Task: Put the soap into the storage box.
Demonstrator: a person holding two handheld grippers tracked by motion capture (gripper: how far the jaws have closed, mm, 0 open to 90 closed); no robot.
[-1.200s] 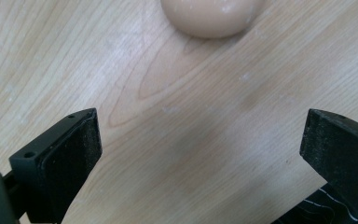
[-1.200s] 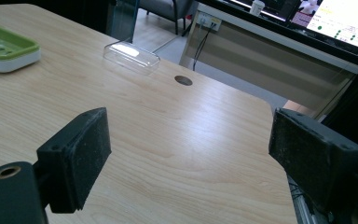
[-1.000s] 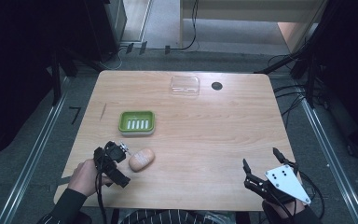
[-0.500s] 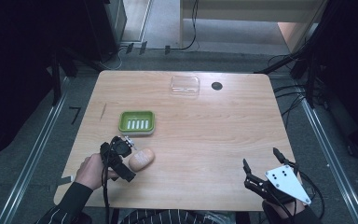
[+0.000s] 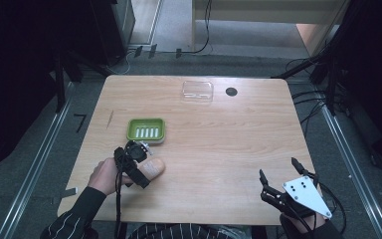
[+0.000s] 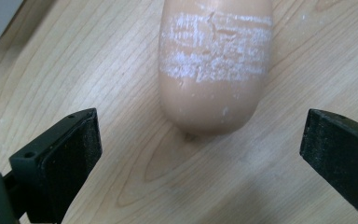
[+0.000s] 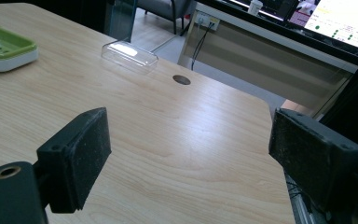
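From the high view, the left gripper (image 5: 138, 167) partly covers a rounded tan soap bar (image 5: 151, 168) near the table's front left. In the left gripper view, the smooth bar (image 6: 214, 65), top cut off and white-scuffed, lies between wide-open jaws, untouched. In the right gripper view, the right gripper (image 7: 191, 163) gapes wide, empty, over wood grain.

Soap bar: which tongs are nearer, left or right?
Left. The left tongs hang right over the soap bar, open, with its rounded end between the jaws. The right tongs sit open at the table's near right corner, far from it.
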